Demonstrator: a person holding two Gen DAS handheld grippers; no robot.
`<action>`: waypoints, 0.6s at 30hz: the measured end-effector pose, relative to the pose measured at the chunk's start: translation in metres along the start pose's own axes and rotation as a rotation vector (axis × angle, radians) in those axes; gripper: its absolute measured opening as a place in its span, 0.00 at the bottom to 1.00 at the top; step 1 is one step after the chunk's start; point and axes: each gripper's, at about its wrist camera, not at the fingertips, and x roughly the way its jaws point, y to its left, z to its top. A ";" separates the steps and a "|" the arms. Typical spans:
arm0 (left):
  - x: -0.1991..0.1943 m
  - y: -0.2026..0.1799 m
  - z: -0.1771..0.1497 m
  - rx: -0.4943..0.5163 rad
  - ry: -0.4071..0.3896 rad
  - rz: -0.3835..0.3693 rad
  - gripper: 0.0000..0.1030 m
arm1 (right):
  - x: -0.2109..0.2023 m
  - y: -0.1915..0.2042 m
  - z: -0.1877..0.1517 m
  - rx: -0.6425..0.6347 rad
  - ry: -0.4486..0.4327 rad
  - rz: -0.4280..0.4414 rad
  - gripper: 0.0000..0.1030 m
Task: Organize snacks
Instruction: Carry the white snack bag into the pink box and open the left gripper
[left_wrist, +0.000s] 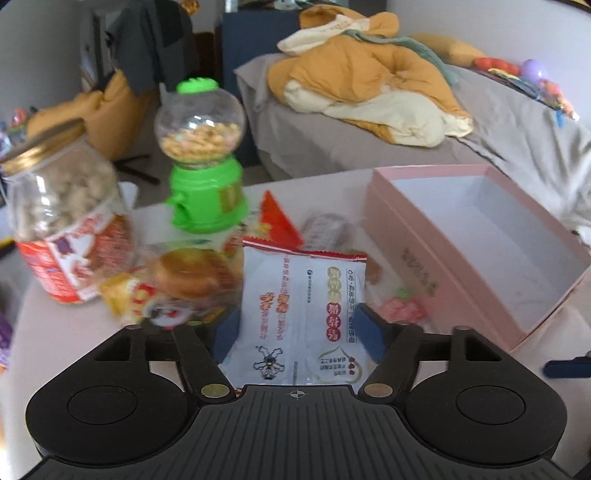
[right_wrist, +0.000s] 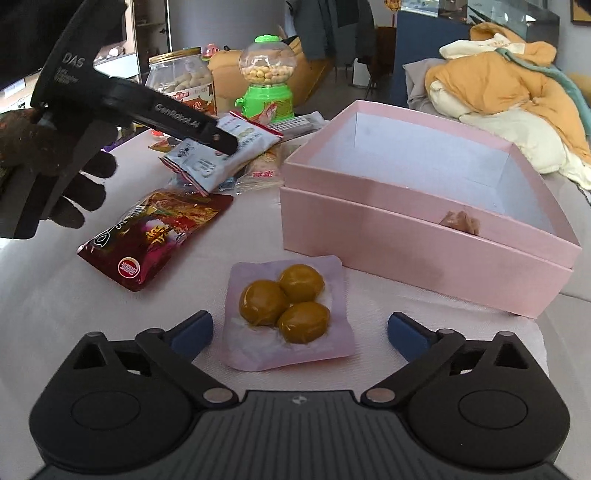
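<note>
In the left wrist view a white snack packet (left_wrist: 303, 306) with red print stands between the blue pads of my left gripper (left_wrist: 299, 334), which is shut on its two sides. The right wrist view shows that packet (right_wrist: 221, 158) tilted above the snack pile, one black finger (right_wrist: 207, 133) lying across it. My right gripper (right_wrist: 301, 334) is open, low over the table. Its pads stand on either side of a pale purple pack of three yellow-brown balls (right_wrist: 291, 314) without touching it. The open pink box (right_wrist: 406, 236) (left_wrist: 406, 236) sits just right of both grippers.
A nut jar (left_wrist: 62, 221) and a green candy dispenser (left_wrist: 203, 162) stand at the back left behind a pile of wrapped snacks (left_wrist: 184, 280). A dark red bag (right_wrist: 155, 236) lies left of the purple pack. A gloved hand (right_wrist: 55, 166) holds the left gripper. A bed with an orange quilt (right_wrist: 509, 92) is behind.
</note>
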 end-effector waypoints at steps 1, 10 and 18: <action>0.004 -0.002 0.001 0.001 0.004 -0.001 0.79 | 0.000 -0.001 0.000 0.004 0.001 0.006 1.00; 0.007 -0.020 -0.011 0.032 -0.027 0.041 0.79 | -0.002 -0.002 -0.001 0.031 -0.009 -0.006 1.00; -0.049 -0.007 -0.029 -0.093 -0.119 -0.032 0.79 | 0.003 -0.028 0.048 0.030 -0.088 -0.022 1.00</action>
